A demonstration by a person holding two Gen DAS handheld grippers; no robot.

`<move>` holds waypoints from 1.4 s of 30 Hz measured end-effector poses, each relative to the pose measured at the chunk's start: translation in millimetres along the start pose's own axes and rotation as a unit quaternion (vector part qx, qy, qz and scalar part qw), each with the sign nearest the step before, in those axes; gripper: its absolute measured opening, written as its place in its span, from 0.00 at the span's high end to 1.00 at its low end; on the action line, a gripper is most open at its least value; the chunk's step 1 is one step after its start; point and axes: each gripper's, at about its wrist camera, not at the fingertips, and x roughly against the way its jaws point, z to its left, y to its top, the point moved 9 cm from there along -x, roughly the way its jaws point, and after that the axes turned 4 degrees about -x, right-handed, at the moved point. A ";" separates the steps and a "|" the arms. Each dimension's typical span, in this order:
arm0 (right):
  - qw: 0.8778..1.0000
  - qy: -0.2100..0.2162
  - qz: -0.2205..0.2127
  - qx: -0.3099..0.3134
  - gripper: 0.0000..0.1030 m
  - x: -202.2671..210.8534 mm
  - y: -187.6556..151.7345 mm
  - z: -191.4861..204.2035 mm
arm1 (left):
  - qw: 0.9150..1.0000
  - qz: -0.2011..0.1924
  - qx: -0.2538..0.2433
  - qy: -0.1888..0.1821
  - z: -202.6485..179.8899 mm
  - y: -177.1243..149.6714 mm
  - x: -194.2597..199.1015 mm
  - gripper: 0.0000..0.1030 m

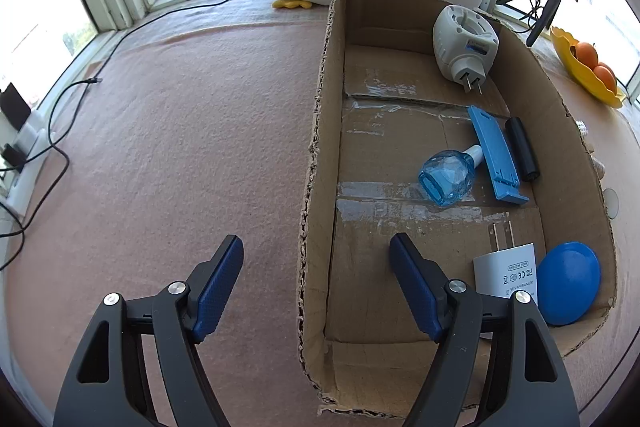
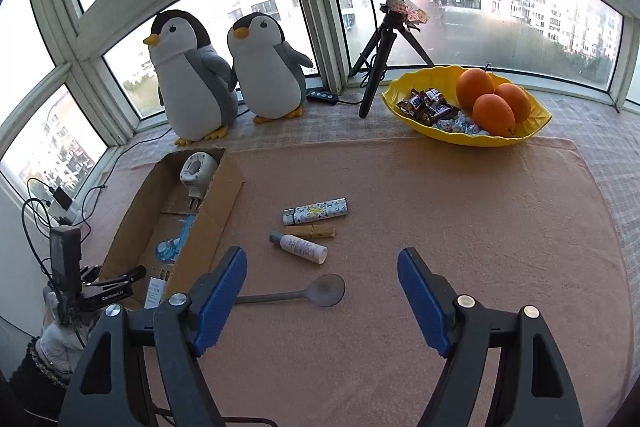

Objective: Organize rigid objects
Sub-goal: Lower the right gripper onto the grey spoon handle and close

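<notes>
A cardboard box [image 1: 320, 131] lies on the pink mat. Inside it are a white plug-in device [image 1: 464, 43], a clear blue bottle [image 1: 446, 179], a blue plastic clip [image 1: 496, 155], a black cylinder [image 1: 522, 149], a white charger [image 1: 506, 269] and a blue disc [image 1: 568, 283]. My left gripper [image 1: 317, 239] is open above the box's left wall, one finger on each side of it. In the right wrist view a patterned lighter [image 2: 316, 211], a wooden clothespin [image 2: 310, 231], a small white bottle [image 2: 300, 247] and a grey spoon [image 2: 320, 291] lie on the mat. My right gripper [image 2: 321, 251] hangs open over them, holding nothing.
Two plush penguins [image 2: 192, 75] stand by the window behind the box [image 2: 208, 211]. A yellow bowl [image 2: 532, 131] with oranges and sweets sits at the back right, next to a ring light's tripod [image 2: 376, 67]. Cables [image 1: 60, 115] and a power strip run along the mat's left side.
</notes>
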 end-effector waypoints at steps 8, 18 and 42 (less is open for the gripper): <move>0.997 0.004 0.082 0.004 0.29 -45.1 -32.6 -1.6 | 1.000 0.000 0.005 -0.002 1.2 -1.7 -1.0 0.25; 0.982 0.043 0.123 -0.140 0.54 -78.5 -50.4 -24.8 | 1.000 -0.001 0.005 -0.002 1.9 -2.5 -1.2 0.25; 0.969 0.055 0.145 -0.192 0.88 -110.5 -54.7 -43.6 | 1.000 -0.002 0.003 0.000 1.7 -2.4 -1.0 0.25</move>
